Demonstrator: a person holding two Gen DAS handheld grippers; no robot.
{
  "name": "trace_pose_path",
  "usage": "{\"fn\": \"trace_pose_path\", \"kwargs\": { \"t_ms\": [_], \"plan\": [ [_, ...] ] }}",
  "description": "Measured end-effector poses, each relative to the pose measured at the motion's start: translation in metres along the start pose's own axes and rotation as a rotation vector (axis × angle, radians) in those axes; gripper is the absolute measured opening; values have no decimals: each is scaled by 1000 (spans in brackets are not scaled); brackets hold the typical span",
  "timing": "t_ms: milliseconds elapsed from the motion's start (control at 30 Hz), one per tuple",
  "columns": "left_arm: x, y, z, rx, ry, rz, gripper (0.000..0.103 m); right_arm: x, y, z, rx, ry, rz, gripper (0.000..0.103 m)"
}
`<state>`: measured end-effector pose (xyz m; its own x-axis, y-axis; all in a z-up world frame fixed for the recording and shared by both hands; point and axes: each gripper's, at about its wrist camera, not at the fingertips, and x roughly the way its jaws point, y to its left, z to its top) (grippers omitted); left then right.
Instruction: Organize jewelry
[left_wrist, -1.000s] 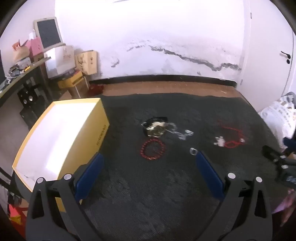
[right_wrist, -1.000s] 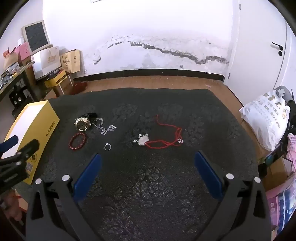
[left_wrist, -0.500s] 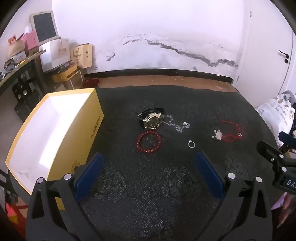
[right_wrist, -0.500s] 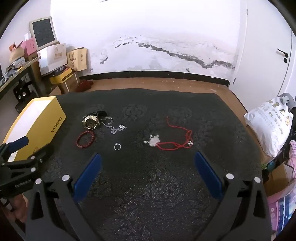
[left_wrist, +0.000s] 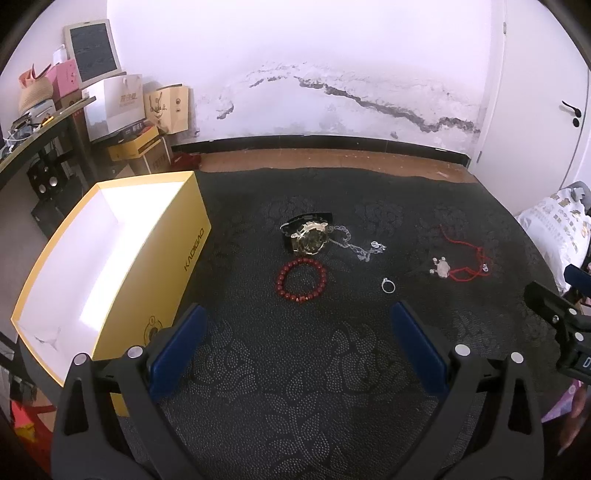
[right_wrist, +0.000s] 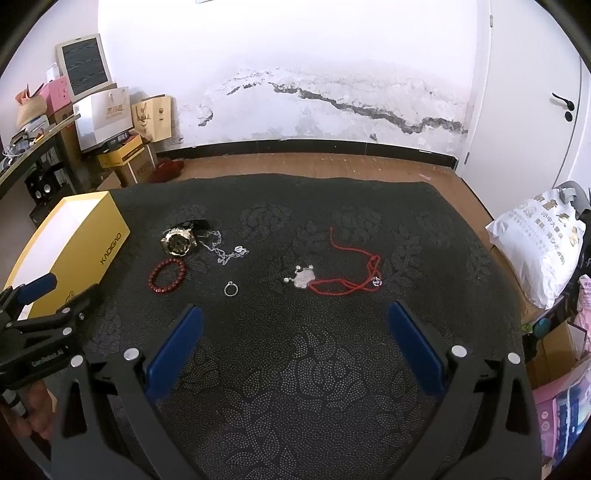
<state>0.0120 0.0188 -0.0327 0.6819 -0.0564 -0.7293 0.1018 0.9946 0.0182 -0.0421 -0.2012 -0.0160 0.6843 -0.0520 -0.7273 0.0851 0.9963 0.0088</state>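
Your left gripper (left_wrist: 295, 332) and right gripper (right_wrist: 291, 332): fingers spread, empty, above jewelry beside the yellow box (left_wrist: 155, 266).

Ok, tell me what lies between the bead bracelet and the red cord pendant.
Only the small silver ring, between bead bracelet and red cord pendant; clearest in the right wrist view.

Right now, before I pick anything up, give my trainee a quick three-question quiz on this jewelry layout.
1. True or false: the yellow box already holds a piece of jewelry.
2. Which piece lies nearest the box? A) silver ring B) red bead bracelet C) red cord necklace
3. Fill in: the silver chain trails off beside the gold ____.

Key:
1. False; the part of its white inside that shows is bare.
2. B
3. watch

Both the left gripper and the right gripper are open and empty.
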Motion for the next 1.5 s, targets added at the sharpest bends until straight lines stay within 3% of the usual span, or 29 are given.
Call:
{"fn": "trace_pose_path", "kwargs": {
  "t_ms": [1500],
  "plan": [
    [-2,6,-3,5,6,4,97,3,3,-2,-8,6,-6,96]
  ]
}}
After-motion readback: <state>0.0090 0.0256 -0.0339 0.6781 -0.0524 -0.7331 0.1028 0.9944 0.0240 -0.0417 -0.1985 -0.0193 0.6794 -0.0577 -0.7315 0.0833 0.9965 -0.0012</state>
